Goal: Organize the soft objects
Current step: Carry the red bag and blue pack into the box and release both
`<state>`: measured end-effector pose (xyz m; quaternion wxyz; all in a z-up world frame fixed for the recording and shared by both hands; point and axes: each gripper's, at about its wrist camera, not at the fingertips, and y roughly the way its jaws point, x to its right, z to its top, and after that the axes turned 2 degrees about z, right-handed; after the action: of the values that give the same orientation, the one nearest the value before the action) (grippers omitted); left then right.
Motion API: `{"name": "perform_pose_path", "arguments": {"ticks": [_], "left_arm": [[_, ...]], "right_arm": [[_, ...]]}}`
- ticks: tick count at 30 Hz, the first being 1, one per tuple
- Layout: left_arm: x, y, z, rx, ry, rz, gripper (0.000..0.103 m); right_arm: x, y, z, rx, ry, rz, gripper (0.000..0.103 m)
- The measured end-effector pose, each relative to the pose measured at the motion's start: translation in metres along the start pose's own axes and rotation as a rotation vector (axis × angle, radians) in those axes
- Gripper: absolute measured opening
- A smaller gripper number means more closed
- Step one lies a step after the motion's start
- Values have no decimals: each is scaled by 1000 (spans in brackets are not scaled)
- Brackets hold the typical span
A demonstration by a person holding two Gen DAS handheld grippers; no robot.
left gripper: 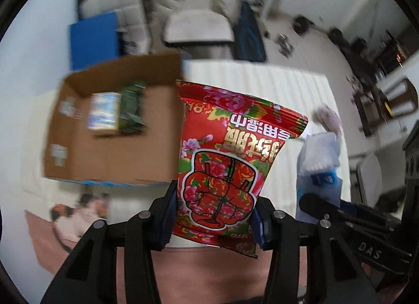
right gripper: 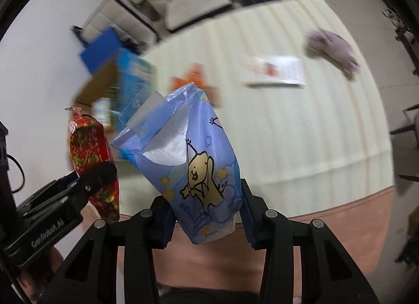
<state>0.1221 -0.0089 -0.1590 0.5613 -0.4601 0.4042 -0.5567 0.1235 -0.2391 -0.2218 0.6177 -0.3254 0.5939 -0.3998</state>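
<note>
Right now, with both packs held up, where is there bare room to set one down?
Inside the cardboard box, the bare floor nearer the camera than the two packs by its far wall. On the striped tabletop, the wide patch nearer than the white leaflet and purple cloth. It is crowded around the box.

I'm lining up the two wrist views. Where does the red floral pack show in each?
Left wrist: the red pack fills the centre, clamped in the left gripper.
Right wrist: the same pack hangs at the left edge, seen edge-on.
Shared landmark: the cardboard box, centre-left in the left view, blurred at upper left in the right view.
</note>
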Motion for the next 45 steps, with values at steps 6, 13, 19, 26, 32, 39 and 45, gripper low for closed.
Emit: {"name": "perform_pose_path", "arguments": {"ticks": [6,13,19,26,32,39,45], "left_arm": [[-109,-2,28,12,-97,68,45],[-199,57,79,-70,-188,126,45],[-236,109,104,-161,-195,134,45],[-253,151,119,-241,-191,119,45],[-260,169,131,-313,-229,58,66],[-267,157,132,-273,-237,51,89],[-269,140,121,-210,-223,104,100]], "right_arm": [[-118,28,25,2,-62,38,45],[-211,113,76,-23,-71,-63,45],[-225,178,115,-35,-30,-189,45],[-225,231,147,-64,12,-264,45],[-223,256,164,-81,22,-320,78],[-239,254,163,-85,-55,-344,97],[-250,247,151,-99,-125,-338,103]]}}
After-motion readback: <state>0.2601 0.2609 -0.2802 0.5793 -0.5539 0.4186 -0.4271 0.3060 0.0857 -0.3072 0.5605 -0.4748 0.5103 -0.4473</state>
